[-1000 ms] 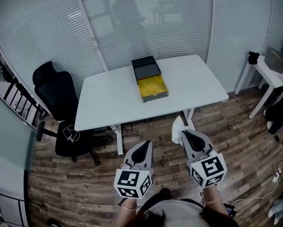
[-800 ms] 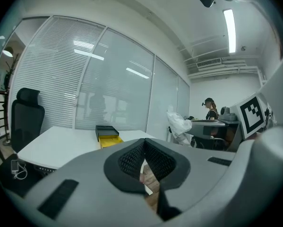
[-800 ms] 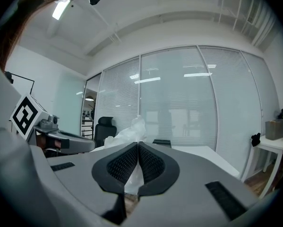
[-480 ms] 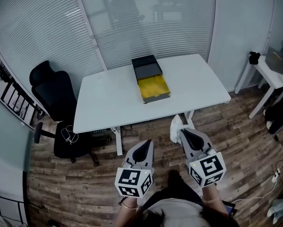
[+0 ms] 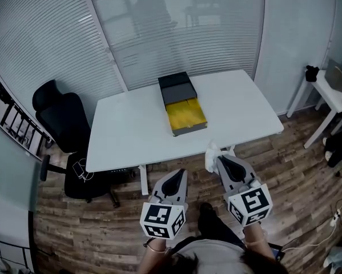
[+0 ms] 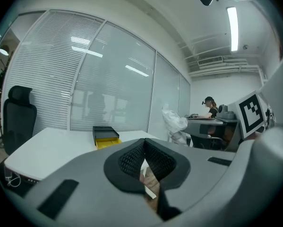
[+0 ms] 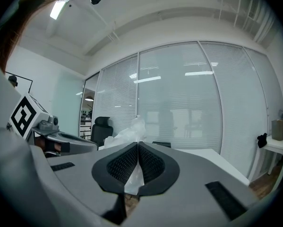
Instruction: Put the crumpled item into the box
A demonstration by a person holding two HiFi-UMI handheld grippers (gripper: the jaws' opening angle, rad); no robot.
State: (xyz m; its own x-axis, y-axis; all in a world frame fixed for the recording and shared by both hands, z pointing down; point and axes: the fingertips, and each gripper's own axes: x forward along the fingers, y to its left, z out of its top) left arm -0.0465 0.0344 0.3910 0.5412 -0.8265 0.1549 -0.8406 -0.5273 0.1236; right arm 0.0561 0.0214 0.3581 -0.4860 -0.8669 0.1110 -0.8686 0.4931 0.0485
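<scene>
Pinches a crumpled white sheet in the right hand-held gripper, clamped tight on it, near the front edge of the white worktop. Well apart from the open yellow-lined box mid-worktop. Holds the left hand-held gripper alongside, closed on nothing.
</scene>
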